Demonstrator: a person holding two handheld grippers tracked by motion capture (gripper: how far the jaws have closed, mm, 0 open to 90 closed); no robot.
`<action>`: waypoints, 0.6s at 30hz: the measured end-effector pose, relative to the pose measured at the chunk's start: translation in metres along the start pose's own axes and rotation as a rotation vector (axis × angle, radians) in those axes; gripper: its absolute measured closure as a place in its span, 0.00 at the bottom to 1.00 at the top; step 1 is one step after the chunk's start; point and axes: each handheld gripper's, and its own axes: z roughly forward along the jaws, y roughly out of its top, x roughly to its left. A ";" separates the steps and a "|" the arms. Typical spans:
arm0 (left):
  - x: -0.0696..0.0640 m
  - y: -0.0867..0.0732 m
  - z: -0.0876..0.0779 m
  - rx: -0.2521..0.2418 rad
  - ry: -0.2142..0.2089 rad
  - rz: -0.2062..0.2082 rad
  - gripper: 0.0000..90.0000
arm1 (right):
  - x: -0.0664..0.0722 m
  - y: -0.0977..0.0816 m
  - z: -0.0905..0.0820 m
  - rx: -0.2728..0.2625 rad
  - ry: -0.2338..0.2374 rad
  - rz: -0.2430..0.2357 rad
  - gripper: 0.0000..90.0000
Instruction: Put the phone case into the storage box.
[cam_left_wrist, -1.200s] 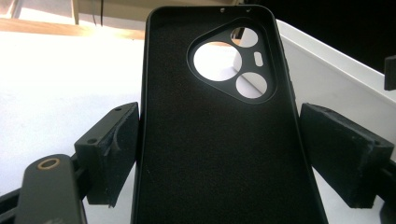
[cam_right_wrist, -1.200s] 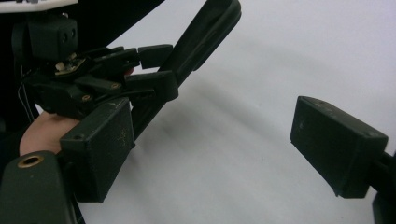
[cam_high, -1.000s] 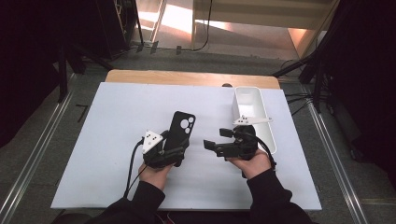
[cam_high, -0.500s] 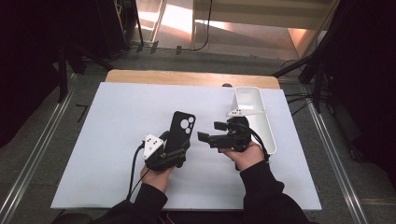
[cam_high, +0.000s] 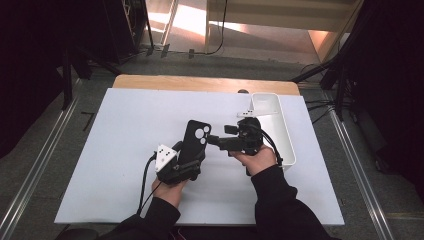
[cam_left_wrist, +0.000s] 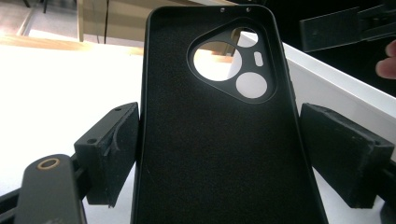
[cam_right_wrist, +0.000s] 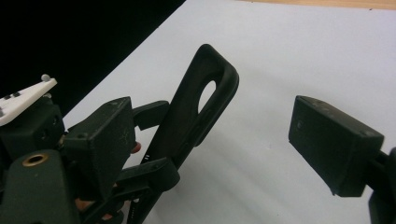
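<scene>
From above, my left gripper (cam_high: 192, 160) sits just below the middle of the frame, held in my left hand (cam_high: 167, 187). Its jaws pinch the lower end of a black phone case (cam_high: 194, 140), which rises from them toward the upper right, its camera cut-outs at the top. My right gripper (cam_high: 212, 141) lies just right of centre, in my right hand (cam_high: 257, 157), and points left toward the case; its tips are just beside the case's right edge, and from here I cannot tell whether they touch it. A white bin (cam_high: 280, 130) stands to the right of that hand on the white table top (cam_high: 125, 130), with a wooden strip along the far edge.

In the left gripper view, the phone case (cam_left_wrist: 224, 140) stands upright in the middle of the frame, its soft inner side facing the camera. My two black pads (cam_left_wrist: 114, 149) press its long edges from left and right, so these jaws are clamped on the case. The white bin (cam_left_wrist: 336, 88) runs along the right, and part of my other gripper shows in the upper right corner.

In the right gripper view, my own jaws stand spread wide, one pad at lower left, the other at right, with bare table between them. The phone case (cam_right_wrist: 196, 112) is seen edge-on, left of centre, leaning to the upper right, gripped low down by the left gripper (cam_right_wrist: 149, 140). My left-hand pad is close beside it.
</scene>
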 end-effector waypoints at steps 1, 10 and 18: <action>-0.001 0.000 0.000 0.001 -0.002 -0.003 0.16 | -0.001 0.000 0.001 0.000 0.003 0.006 0.17; -0.003 -0.001 0.001 -0.008 -0.005 0.005 0.16 | -0.006 0.005 0.011 0.014 0.013 0.048 0.24; -0.004 -0.001 0.000 -0.004 -0.005 0.005 0.16 | -0.010 0.009 0.020 0.038 0.027 0.089 0.30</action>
